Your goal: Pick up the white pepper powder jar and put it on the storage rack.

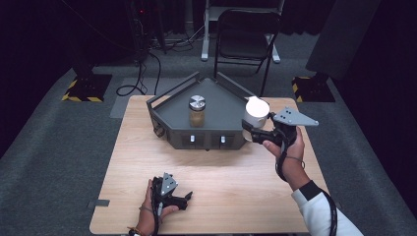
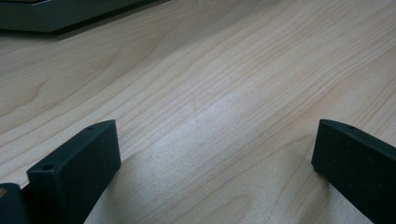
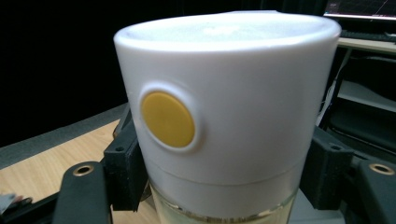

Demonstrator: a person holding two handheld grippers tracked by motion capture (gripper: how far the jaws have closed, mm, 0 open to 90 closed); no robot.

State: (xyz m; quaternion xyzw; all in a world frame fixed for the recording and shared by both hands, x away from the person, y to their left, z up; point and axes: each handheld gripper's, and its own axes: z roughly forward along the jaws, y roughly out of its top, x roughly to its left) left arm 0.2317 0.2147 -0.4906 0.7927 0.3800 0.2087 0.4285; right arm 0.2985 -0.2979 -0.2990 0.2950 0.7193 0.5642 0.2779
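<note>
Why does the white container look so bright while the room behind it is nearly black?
High view: light falls on the table alone, so the white container glares and the surroundings go dark. Right gripper view: its top is washed out. Left gripper view: the wood has a soft sheen and jaw shadows.

Bare wooden table (image 1: pixel 231 182) was left free in front; the grey tray (image 1: pixel 169 122) and its jar (image 1: pixel 196 111) blocked the back.

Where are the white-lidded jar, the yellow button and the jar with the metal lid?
white-lidded jar (image 1: pixel 256 113), high view, on the side of its white lid.
yellow button (image 3: pixel 167 119), right gripper view, middle of the round button.
jar with the metal lid (image 1: pixel 197 103), high view, on its lid top.
</note>
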